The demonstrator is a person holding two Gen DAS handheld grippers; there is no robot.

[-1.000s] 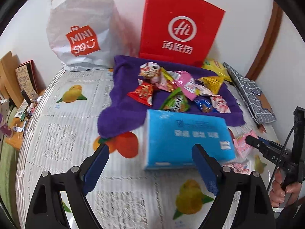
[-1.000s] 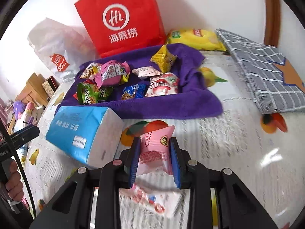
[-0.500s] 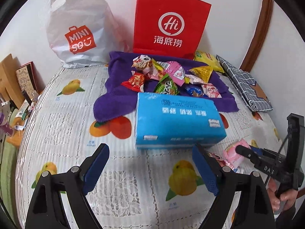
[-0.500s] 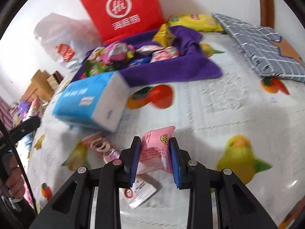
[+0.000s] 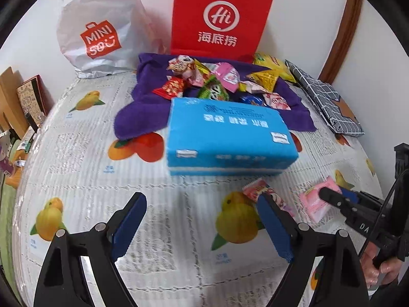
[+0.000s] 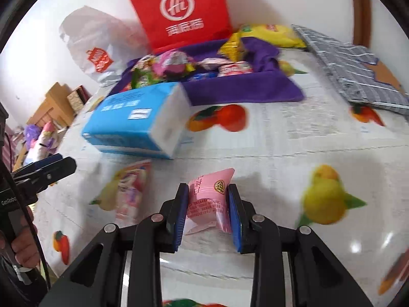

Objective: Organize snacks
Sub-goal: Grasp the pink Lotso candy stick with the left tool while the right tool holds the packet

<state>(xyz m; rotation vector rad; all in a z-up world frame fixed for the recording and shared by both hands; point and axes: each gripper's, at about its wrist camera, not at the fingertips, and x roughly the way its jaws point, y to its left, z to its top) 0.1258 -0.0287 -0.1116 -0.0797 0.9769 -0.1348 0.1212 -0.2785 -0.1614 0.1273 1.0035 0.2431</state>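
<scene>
Right gripper: jaws closed on a pink packet, blue pads pressing both its sides, lower centre of the right wrist view. The packet stands clear above the tablecloth, a shadow beneath it. In the left wrist view the same packet shows at the right edge, pinched at the tip of that gripper.

Left gripper: jaws wide apart, nothing between them, lower centre of its own view, over bare cloth printed with fruit.

A second packet, pink and white, lies flat on the cloth just beside the left gripper's right finger, below the tissue pack. The tissue pack, blue, sits mid-frame, its far edge against the purple towel.

Snack pile: assorted wrappers heaped on the towel, upper centre. Behind it, a red bag upright against the wall; a white bag to its left. A yellow pouch and a grey checked cloth lie at upper right.

A hand grips the right tool's handle, lower right corner.
</scene>
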